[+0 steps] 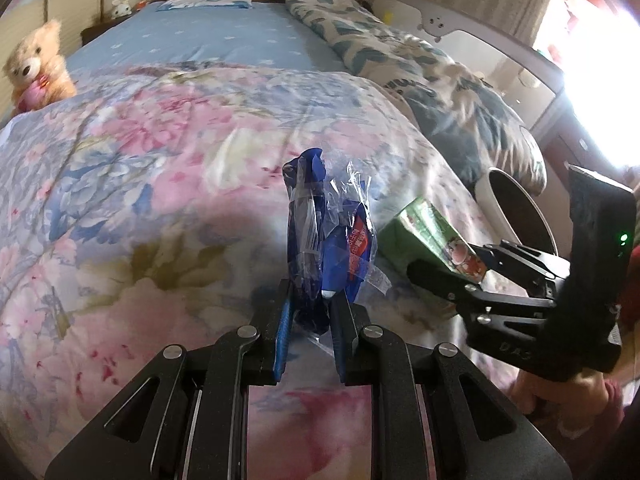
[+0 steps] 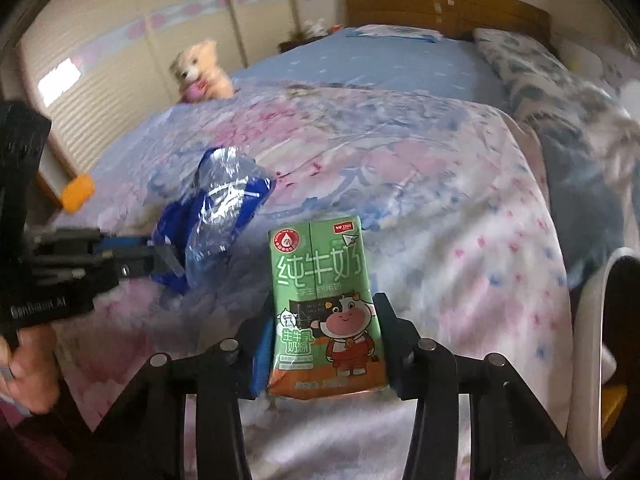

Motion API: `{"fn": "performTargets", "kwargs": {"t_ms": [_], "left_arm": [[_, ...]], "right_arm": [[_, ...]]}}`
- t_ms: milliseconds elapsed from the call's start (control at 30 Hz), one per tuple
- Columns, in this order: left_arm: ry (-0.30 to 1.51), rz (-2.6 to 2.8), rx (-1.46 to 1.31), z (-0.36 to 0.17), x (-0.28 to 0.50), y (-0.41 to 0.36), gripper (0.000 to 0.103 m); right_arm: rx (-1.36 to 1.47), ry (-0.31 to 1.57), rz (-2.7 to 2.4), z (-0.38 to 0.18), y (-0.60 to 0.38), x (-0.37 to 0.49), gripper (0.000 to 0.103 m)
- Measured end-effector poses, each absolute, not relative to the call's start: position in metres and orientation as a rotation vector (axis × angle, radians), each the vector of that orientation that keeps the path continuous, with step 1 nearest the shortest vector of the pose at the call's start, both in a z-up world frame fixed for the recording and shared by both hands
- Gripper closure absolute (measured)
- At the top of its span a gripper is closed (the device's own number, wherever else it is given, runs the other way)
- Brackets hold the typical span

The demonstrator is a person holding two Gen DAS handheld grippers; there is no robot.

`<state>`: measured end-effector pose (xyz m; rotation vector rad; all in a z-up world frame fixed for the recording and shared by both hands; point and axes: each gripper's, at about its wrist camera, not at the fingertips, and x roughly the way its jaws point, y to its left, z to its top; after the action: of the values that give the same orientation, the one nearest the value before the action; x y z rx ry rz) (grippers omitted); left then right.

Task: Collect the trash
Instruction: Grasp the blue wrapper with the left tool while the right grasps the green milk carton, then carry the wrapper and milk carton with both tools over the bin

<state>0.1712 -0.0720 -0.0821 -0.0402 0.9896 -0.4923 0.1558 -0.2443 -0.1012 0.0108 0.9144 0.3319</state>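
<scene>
Floral quilt (image 1: 160,184) on the bed below — left hand-held gripper (image 1: 308,320) pinched tight on the blue wrapper (image 1: 320,232), right hand-held gripper (image 2: 326,344) clamping the milk carton (image 2: 324,300). Bin (image 1: 516,208) sits just beyond the right one; I'd keep both grips firm and release only over its mouth — the wrapper is light and could drift.

I read daylight entering from the overexposed window (image 1: 600,80) at the left-wrist view's right edge, blown to white. Both fisheye views curve and darken at the corners. The tan plush teddy bear (image 2: 202,70) and far bedding appear motion-blurred.
</scene>
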Motion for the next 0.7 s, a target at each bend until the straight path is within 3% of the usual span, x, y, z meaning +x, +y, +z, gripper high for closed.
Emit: {"fn": "performTargets", "kwargs": {"t_ms": [700], "left_arm": [[0.951,-0.626,0.120,-0.065,0.134,-0.166,0.087]], "right_arm": [[0.339,0.790,0.101,-0.072,-0.334,0.077,0.057]]}}
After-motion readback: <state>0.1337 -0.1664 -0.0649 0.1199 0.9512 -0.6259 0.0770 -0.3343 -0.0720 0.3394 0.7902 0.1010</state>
